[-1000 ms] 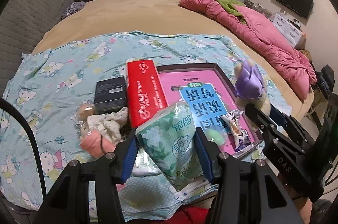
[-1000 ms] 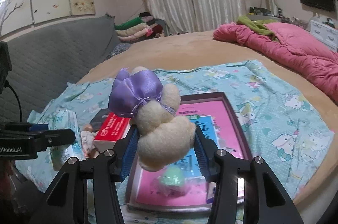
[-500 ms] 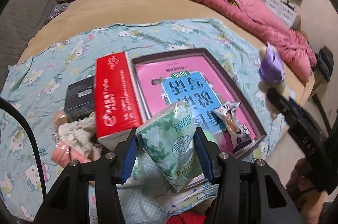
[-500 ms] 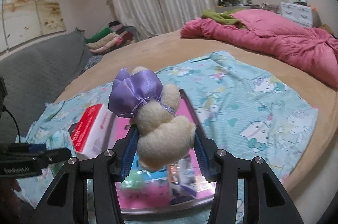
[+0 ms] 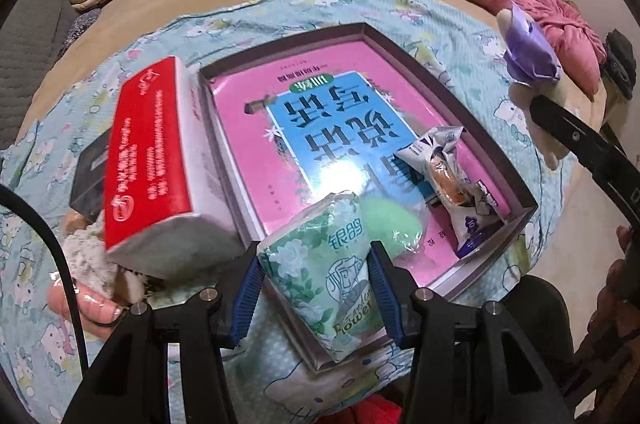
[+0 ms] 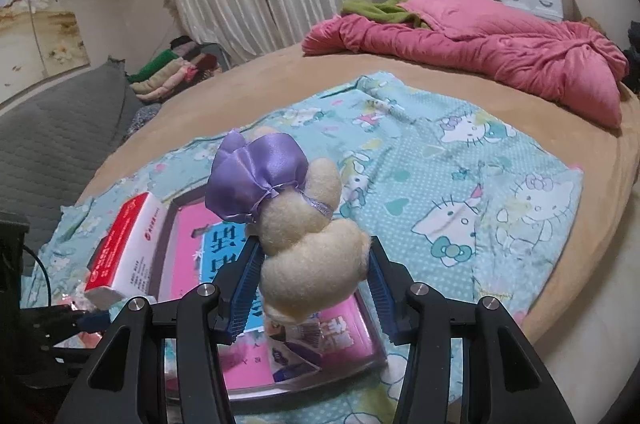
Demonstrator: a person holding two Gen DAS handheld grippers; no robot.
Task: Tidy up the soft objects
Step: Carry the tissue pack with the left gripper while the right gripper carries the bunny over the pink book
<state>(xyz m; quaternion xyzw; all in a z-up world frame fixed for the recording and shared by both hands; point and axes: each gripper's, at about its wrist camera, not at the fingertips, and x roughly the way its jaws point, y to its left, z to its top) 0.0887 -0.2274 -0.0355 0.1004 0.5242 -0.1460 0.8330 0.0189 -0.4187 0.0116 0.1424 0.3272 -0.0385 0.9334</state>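
My left gripper (image 5: pixel 316 288) is shut on a green floral tissue pack (image 5: pixel 324 272), held over the near corner of a shallow box lid (image 5: pixel 472 128) with a pink and blue printed floor. In the lid lie a green soft ball (image 5: pixel 394 224) and a white and purple snack packet (image 5: pixel 452 180). My right gripper (image 6: pixel 314 288) is shut on a cream plush toy (image 6: pixel 308 244) with a purple satin bow; this plush toy (image 5: pixel 528 60) shows at the right edge of the left wrist view. It hangs above the box lid (image 6: pixel 172 224).
A red and white carton (image 5: pixel 152 160) lies left of the lid, with a black box (image 5: pixel 88 176) and a pink and white plush heap (image 5: pixel 88 264) beyond it. A teal cartoon-print sheet (image 6: pixel 460 192) covers the tan bed. A pink quilt (image 6: pixel 500 52) lies at the far right.
Both grippers have moved forward and lower over the lid, each still holding its object. The lid and carton now look larger and closer in the left wrist view.
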